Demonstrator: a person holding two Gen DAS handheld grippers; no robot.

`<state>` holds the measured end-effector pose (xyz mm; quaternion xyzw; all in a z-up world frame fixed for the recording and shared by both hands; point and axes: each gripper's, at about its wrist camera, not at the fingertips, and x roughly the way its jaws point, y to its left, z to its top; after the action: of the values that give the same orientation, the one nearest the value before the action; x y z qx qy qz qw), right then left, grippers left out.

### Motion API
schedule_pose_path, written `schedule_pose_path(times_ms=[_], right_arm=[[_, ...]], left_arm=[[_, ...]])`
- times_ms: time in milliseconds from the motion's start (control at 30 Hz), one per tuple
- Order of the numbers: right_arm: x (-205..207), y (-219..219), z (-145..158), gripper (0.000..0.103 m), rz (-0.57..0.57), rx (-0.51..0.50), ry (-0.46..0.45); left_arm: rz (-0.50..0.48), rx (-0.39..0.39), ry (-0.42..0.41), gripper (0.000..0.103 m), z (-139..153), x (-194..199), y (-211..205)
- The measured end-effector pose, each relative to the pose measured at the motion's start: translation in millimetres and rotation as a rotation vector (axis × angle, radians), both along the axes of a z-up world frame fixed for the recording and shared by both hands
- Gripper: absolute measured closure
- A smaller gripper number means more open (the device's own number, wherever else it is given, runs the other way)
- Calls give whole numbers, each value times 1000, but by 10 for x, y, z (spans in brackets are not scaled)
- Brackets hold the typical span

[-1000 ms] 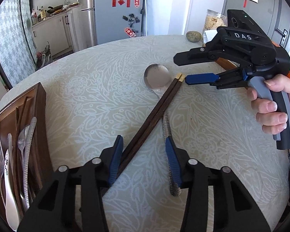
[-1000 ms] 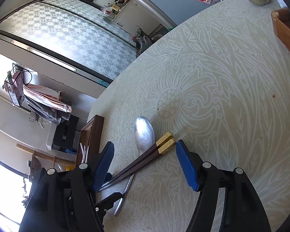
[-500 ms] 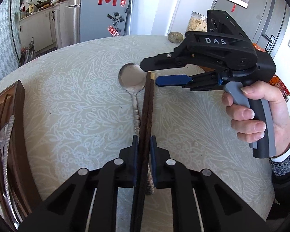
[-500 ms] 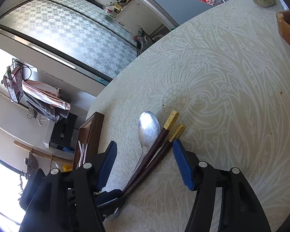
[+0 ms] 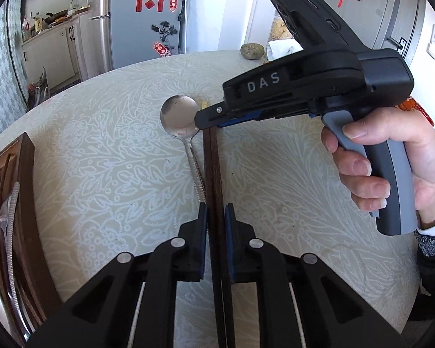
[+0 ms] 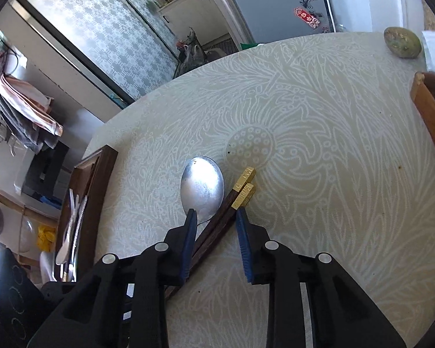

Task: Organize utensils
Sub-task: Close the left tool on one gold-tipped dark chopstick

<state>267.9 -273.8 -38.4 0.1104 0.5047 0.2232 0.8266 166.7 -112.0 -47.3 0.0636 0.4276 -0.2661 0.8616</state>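
A pair of dark wooden chopsticks [image 5: 211, 162] with gold ends [image 6: 244, 187] lies on the patterned table. My left gripper [image 5: 216, 211] is shut on their near part. My right gripper [image 6: 216, 226] straddles their gold-tipped end, and its jaws are closing with the chopsticks lying slantwise between the blue pads [image 6: 242, 232]; a gap shows at the left pad. Seen side-on in the left wrist view, the right gripper [image 5: 206, 120] hangs over the far end. A steel spoon [image 5: 179, 116] rests just left of the chopsticks, its bowl [image 6: 202, 187] beside the gold ends.
A dark wooden cutlery tray [image 5: 29, 174] holding spoons and other utensils sits at the table's left edge [image 6: 98, 191]. A greenish round object [image 6: 403, 42] lies at the far edge. A light wooden rim [image 6: 429, 121] stands on the right. A hand [image 5: 391, 159] holds the right gripper.
The left gripper shut on the chopsticks and swung them into line with itself. The right gripper's jaws narrowed around the gold ends and it shifted over them.
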Motion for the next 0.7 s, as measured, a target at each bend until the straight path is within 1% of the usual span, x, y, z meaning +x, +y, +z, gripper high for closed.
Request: schedule_pose_path(times_ms=[33,67,100,133,200,333,400,567,600,633,667,700], right_arm=[[-25,47,12,74,-1,-34,-9],[-45,73,19,71,-4,-44,-11],[-57,71,18,60,-6,-24,-4],[-67,72,23,56,-11,-4,4],[-68,58,29,54,-30,13,10],[-60,-65,35,54,-65,97,47],[-61,-97,35,55,-60,101,52],[-83,8,53,56,-47,32,40],[-82,19,54,58,-51,21,39],[-79,14,53,60,-58,13,41],[-66,-4,46,66,-69,14,46],[-55,-34,38,77,-80,11,52]], left_arm=[[1,-3,-6,90,11,-6,-2],[8,-14,-16,90,37,-12,2],[15,-27,-26,90,65,-16,10],[15,-41,-28,90,91,-14,24],[21,-62,-42,90,135,-28,42],[25,-88,-55,90,178,-26,60],[28,-93,-71,91,197,-37,46],[7,-63,-125,90,260,-102,-25],[5,-59,-133,91,261,-99,-39],[-2,-56,-133,93,260,-100,-50],[-10,-57,-135,96,263,-119,-57],[-18,-56,-139,97,258,-129,-64]])
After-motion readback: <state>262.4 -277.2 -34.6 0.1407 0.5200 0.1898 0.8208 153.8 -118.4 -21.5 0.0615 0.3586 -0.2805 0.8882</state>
